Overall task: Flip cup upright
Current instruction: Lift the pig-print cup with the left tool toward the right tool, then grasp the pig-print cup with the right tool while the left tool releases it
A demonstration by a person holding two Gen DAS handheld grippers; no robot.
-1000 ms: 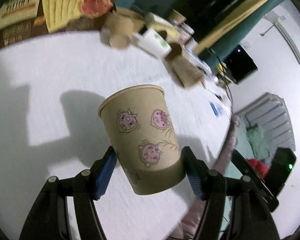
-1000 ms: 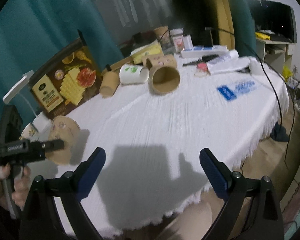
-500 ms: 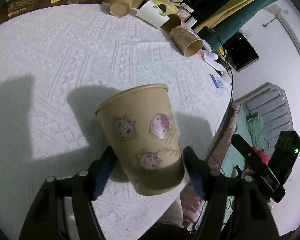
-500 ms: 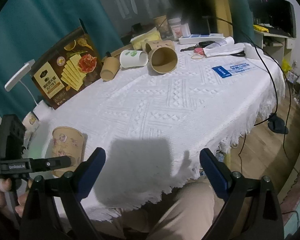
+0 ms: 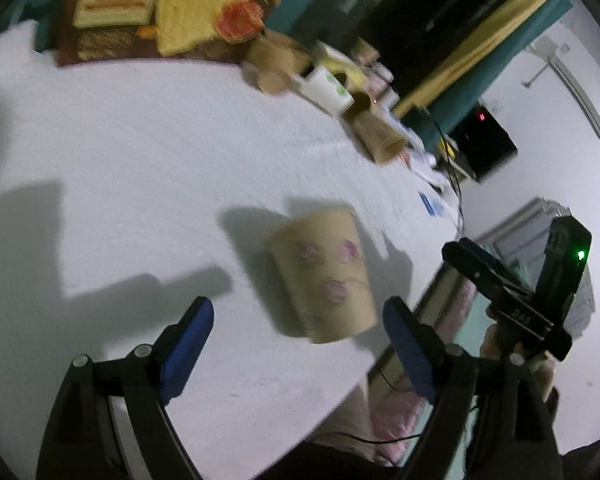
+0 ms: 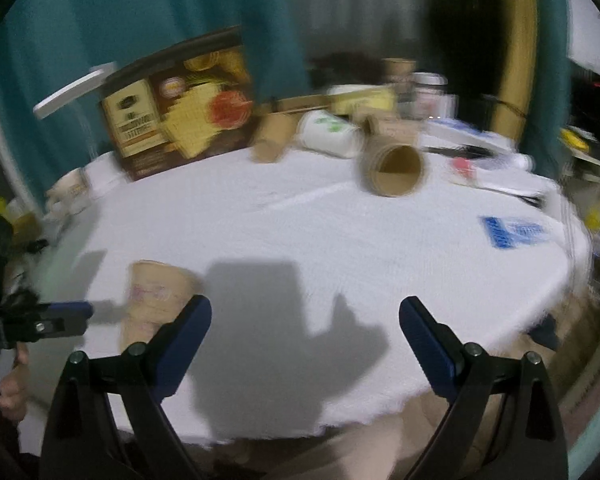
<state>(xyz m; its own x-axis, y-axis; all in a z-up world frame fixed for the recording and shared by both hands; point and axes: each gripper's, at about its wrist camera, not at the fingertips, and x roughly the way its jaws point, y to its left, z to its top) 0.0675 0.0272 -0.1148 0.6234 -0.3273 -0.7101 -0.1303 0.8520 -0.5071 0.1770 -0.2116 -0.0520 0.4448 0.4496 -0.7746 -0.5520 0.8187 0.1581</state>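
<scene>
L gripper (image 5: pixel 296 344) is standing apart, jaws having just been opening, pads clear of the cup (image 5: pixel 324 276), which is sitting between them, mouth up, on the counter (image 5: pixel 140 152) near its front edge. R gripper (image 6: pixel 304 340) is hanging wide apart w/ nothing in it, cup just off its left finger. Job is looking about done, imo. To finish well: be backing the L gripper straight out, w/o clipping the cup wall, since a light paper cup near the edge tips easily. Frames are blurring. Counter is wearing a white textured cloth. Farther back, other cups (image 6: pixel 396 168) are lying on their sides, a box (image 6: pixel 176 116) is standing behind, teal curtain (image 6: pixel 140 12) beyond.
</scene>
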